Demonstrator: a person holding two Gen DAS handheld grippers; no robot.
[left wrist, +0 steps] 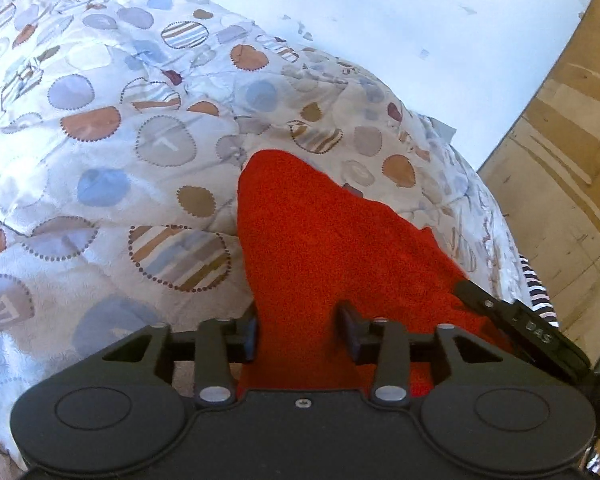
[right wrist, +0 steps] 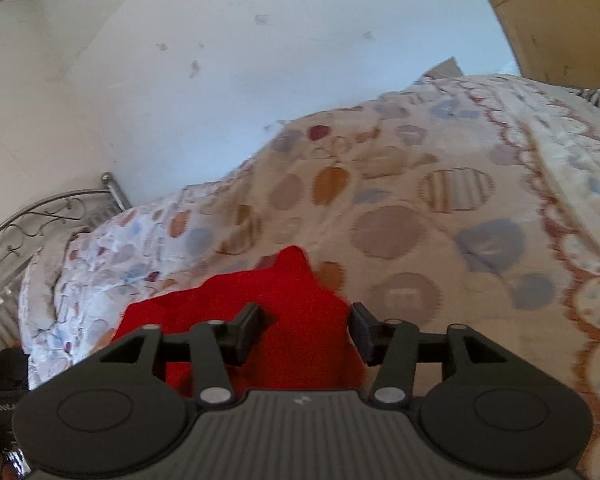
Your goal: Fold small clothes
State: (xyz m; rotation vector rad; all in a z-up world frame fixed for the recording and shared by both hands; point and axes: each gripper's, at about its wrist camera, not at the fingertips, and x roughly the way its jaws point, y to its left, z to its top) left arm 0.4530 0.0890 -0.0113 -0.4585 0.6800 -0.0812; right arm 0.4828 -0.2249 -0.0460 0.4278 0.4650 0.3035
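Left wrist view: the left gripper (left wrist: 298, 330) hangs over a red cloth (left wrist: 324, 248) lying on the patterned quilt (left wrist: 112, 128) of a bed.
Left fingers: spread apart, the red fabric lying in the gap between them; the pads do not look pressed into it, so this reads as a let-go rather than a pinch.
Cloth in this view: a long red shape tapering to a rounded tip up the quilt, its wide end running under the gripper body and out of sight.
Neighbour: the right gripper's black finger (left wrist: 500, 312) pokes in at the lower right edge, just beside the red cloth.
Surroundings: a pale wall (left wrist: 420, 20) beyond the bed, wooden panelling (left wrist: 572, 160) at the right, and a scrap of striped fabric (left wrist: 538, 292) at the quilt's edge.

Right wrist view: the right gripper (right wrist: 306, 332) sits over the same red cloth (right wrist: 284, 304), the picture somewhat smeared.
Right fingers: held apart, red fabric between them and spilling off to the left; no squeeze on it shows.
Bed: the quilt (right wrist: 420, 208) rolls away ahead, with a metal scrollwork bed frame (right wrist: 40, 220) at the left.

Progress: judging by the narrow, layered look, at least one fold may already be laid, though the layers cannot be counted from here.
Left to do: likely a further fold or a tidy-up, and the striped piece may be waiting its turn.
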